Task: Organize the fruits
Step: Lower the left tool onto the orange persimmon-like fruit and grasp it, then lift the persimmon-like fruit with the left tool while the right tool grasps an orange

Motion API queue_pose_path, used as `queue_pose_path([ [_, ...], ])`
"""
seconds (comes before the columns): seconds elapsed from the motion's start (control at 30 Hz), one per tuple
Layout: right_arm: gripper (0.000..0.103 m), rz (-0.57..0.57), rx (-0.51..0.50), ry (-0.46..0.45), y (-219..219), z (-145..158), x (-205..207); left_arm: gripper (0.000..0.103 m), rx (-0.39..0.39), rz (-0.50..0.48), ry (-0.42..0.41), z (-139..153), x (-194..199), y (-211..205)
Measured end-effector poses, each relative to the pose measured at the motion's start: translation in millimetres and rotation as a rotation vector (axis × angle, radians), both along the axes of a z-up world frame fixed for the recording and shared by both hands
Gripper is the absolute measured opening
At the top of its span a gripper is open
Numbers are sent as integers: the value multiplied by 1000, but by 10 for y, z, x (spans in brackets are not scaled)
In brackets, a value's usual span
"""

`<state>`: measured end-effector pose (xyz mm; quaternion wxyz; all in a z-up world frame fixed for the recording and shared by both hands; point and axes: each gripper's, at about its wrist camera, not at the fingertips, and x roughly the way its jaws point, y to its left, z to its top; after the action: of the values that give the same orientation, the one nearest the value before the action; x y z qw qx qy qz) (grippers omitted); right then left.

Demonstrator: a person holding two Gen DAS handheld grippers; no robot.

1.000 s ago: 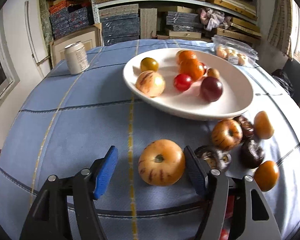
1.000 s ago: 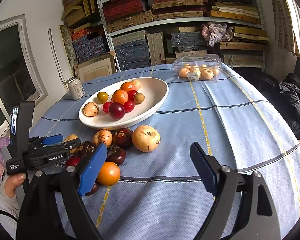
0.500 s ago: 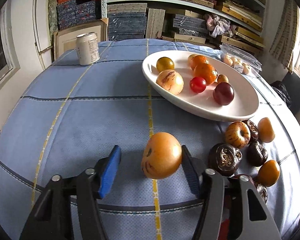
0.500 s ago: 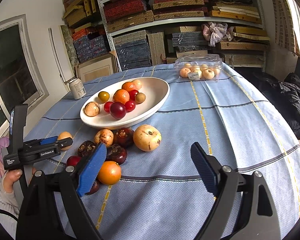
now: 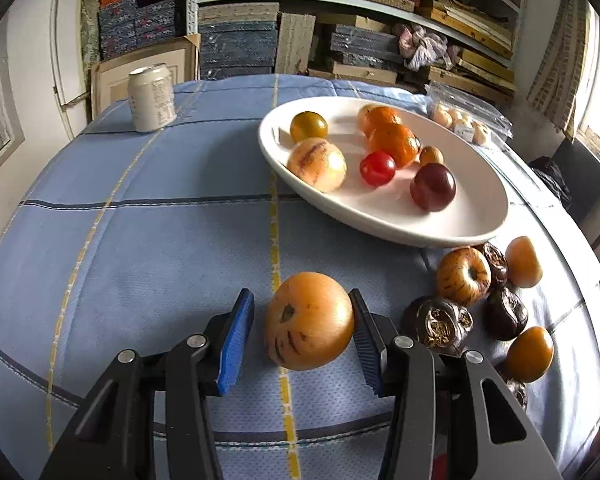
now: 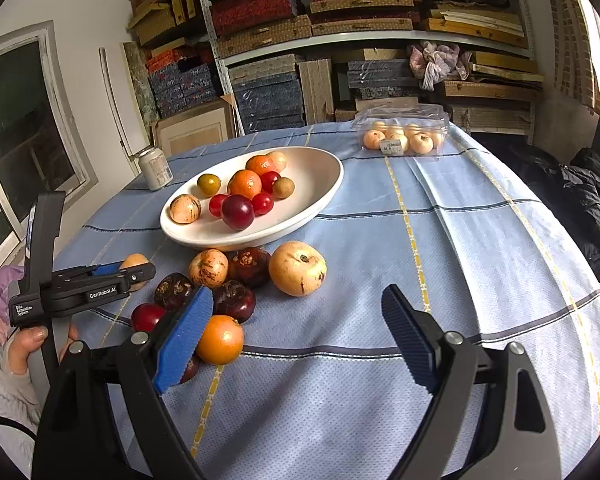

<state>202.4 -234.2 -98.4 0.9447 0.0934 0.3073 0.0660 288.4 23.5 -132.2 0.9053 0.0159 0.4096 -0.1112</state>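
Blue cloth [image 5: 148, 240] covers our table; the bowl [image 5: 480, 216] sits upper right. Our left gripper [image 5: 300, 334] is closing around a melon [image 5: 309, 322] at lower centre; one pad seems to touch it, the other stands clear. It looks smooth, round, firm-skinned: we squeeze its widest part, gently. Our right gripper [image 6: 298, 338] gapes, empty.

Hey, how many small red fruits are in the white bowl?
3 red fruits in the bowl: one left of the plum, one right of it, one farther back beside the orange. Others may be hidden.
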Motion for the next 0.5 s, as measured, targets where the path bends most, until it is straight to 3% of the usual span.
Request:
queue_pose_path([
  [0.1, 84, 0, -1, 1, -1, -4, 2, 49, -9, -7, 2, -5, 2, -3],
  [0.17, 84, 0, 0, 2, 0, -5, 2, 42, -18, -7, -3, 4, -9, 3],
  [0.5, 84, 1, -1, 3, -9, -29, 12, 42, 14, 12, -20, 23, -66, 13],
])
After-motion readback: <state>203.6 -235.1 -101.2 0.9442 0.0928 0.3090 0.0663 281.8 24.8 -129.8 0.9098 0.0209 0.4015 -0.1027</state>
